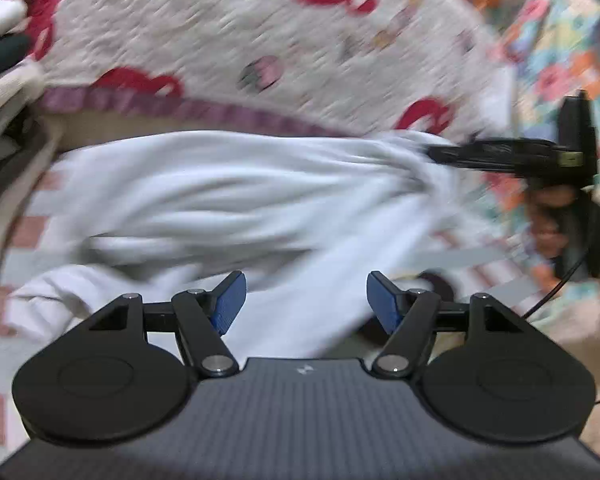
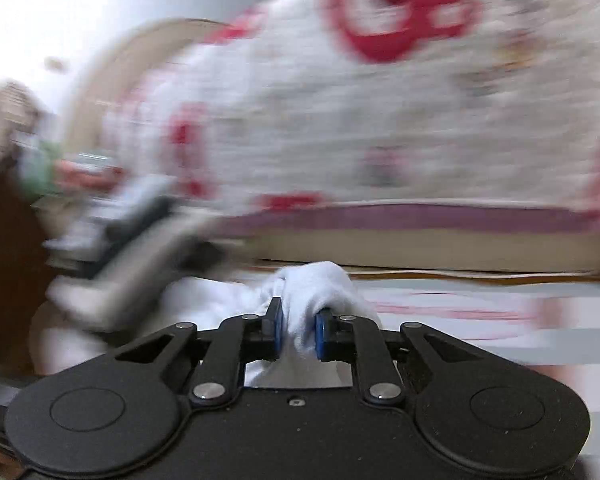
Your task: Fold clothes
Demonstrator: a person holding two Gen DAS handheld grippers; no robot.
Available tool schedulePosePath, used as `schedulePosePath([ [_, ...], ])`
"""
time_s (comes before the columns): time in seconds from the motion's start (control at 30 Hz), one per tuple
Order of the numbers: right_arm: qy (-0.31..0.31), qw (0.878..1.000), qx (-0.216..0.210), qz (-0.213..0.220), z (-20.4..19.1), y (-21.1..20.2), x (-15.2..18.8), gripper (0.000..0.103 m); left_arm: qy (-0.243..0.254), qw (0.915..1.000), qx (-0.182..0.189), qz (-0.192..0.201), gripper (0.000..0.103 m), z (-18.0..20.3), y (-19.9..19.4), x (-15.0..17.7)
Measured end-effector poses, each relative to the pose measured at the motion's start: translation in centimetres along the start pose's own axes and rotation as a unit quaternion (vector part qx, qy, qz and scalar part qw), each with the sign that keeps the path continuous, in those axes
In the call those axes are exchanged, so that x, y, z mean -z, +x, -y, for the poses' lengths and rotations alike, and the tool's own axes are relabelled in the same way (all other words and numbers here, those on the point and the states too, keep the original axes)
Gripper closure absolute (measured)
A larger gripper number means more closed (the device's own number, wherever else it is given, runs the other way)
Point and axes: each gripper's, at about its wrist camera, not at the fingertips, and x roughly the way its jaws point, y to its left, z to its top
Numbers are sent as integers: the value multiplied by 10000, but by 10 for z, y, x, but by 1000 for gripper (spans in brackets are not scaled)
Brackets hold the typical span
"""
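A white garment (image 1: 228,200) lies bunched across the striped surface in the left wrist view, blurred by motion. My left gripper (image 1: 306,300) hovers over its near part, open, with nothing between its blue pads. At the garment's right end the right gripper (image 1: 452,154) shows as a black shape pinching the cloth, held by a person's hand (image 1: 548,216). In the right wrist view my right gripper (image 2: 298,330) is shut on a fold of the white garment (image 2: 320,284), which bulges up between the blue pads.
A white quilt with red shapes and a purple border (image 1: 220,40) hangs behind the garment. A stack of folded clothes (image 1: 4,92) sits at the left. Floral fabric (image 1: 560,60) is at the right. The striped sheet (image 2: 480,320) stretches to the right.
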Motion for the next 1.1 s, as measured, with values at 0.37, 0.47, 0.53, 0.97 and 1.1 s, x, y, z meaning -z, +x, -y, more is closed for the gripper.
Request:
schedulePosePath([
  [0.37, 304, 9708, 2221, -850, 88, 17, 61, 68, -434, 9900, -1109, -756, 37, -22, 52, 23],
  [0.47, -8, 9734, 2258, -392, 79, 10, 57, 62, -556, 9872, -1254, -813, 37, -29, 59, 26],
  [0.53, -210, 9729, 2302, -121, 75, 5, 58, 62, -655, 9860, -1261, -868, 37, -31, 62, 27],
  [0.97, -1908, 9777, 856, -196, 18, 63, 48, 40, -573, 9872, -1178, -905, 36, -25, 77, 24],
  [1.1, -1748, 9808, 329, -795, 22, 107, 40, 35, -611, 9872, -1191, -870, 36, -26, 76, 23],
])
